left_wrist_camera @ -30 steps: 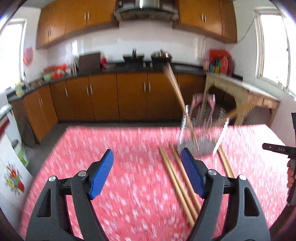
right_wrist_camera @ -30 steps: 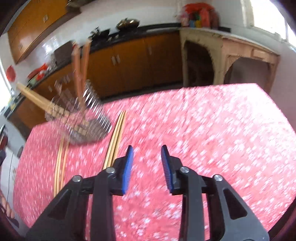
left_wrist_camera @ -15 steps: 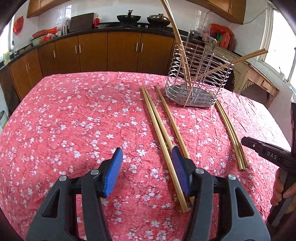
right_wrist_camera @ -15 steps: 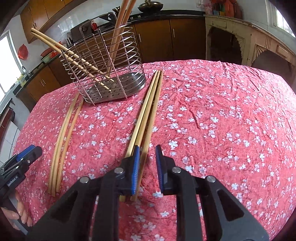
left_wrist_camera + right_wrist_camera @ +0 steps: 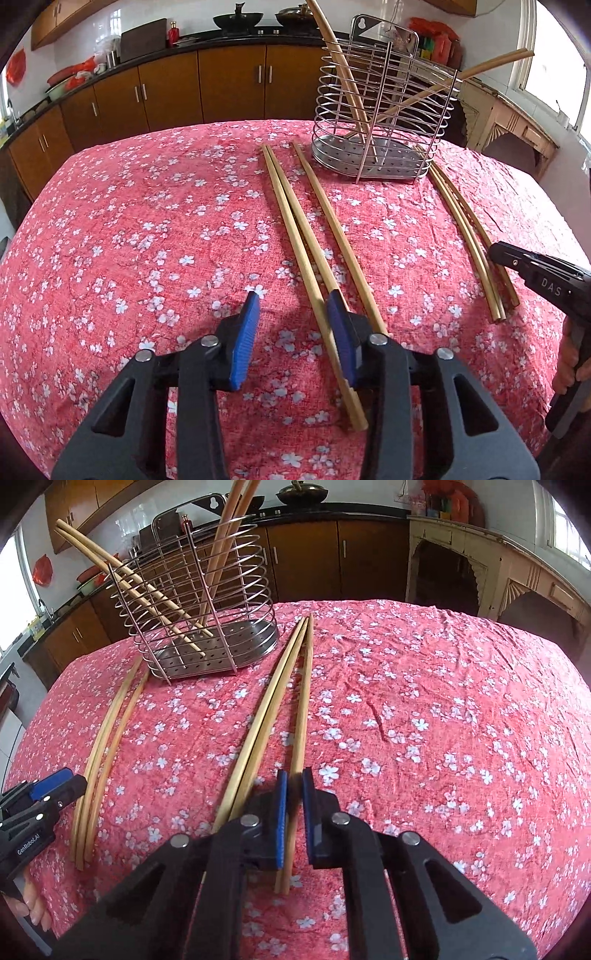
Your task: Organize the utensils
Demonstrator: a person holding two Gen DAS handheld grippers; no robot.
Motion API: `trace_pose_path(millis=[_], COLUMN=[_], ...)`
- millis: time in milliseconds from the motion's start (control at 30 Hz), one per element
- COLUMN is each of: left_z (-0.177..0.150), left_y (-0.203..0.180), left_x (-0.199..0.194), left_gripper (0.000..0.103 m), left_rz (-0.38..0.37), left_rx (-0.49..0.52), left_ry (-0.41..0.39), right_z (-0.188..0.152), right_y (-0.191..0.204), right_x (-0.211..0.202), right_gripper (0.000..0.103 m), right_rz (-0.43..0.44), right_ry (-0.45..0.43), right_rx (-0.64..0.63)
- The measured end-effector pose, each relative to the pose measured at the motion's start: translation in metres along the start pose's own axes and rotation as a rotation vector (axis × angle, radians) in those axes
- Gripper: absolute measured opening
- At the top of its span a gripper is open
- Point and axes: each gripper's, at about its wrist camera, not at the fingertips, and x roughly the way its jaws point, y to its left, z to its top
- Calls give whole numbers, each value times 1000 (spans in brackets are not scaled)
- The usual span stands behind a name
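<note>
Three straight wooden chopsticks (image 5: 295, 221) lie on the red flowered tablecloth, left of a wire utensil holder (image 5: 380, 122) with several chopsticks standing in it. My left gripper (image 5: 293, 325) hovers low over their near ends. Its jaws are closing, with the leftmost chopstick (image 5: 317, 314) between them and untouched by the pads. In the right wrist view my right gripper (image 5: 294, 805) is shut on the rightmost chopstick (image 5: 302, 709) of a group of three beside the holder (image 5: 207, 627).
A bundle of pale curved chopsticks (image 5: 465, 236) lies right of the holder in the left wrist view, with the other gripper's black body and a hand beyond it. Wooden kitchen cabinets (image 5: 229, 88) stand past the table's far edge. A pale side table (image 5: 498, 565) stands at the right.
Both grippers came down close to the table from a higher, blurred view. The left jaws narrowed around a chopstick. The right jaws closed onto one chopstick.
</note>
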Motion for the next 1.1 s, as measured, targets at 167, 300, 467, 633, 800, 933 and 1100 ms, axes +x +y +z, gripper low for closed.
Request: trace_pose_path(millis=[167,300,467,633,800,933,1100], left_z=[11,16,20,12,-1,-6,-4], left_y=[16,48,73,81,83,78,69], left_x=[9,10,13,1,-21,-26,-20], left_gripper=[7,7,7,65,81,96,101], left_rz=[44,86,101,106,131,149,182], left_rx=[-32,-71,-78,-83,-50,-32,-4], left_ry=[2,-1,-3,-17,-80,-83,-64], right_z=[3,6,4,-6,-16,-15,-14], right_y=[-16,-55,-96,-101,-99,-92,-88], right_x=[-1,-4,-10,-20,-26,-23,-23], right_gripper=[8,8,8,26,28,28,29], right_rz=[-51,-108,-149,-147,-171,-201,-206], right_ry=[-14,-27,-41,-57,-53,-43,-41], right_rx=[30,129,205,198,178,157,152])
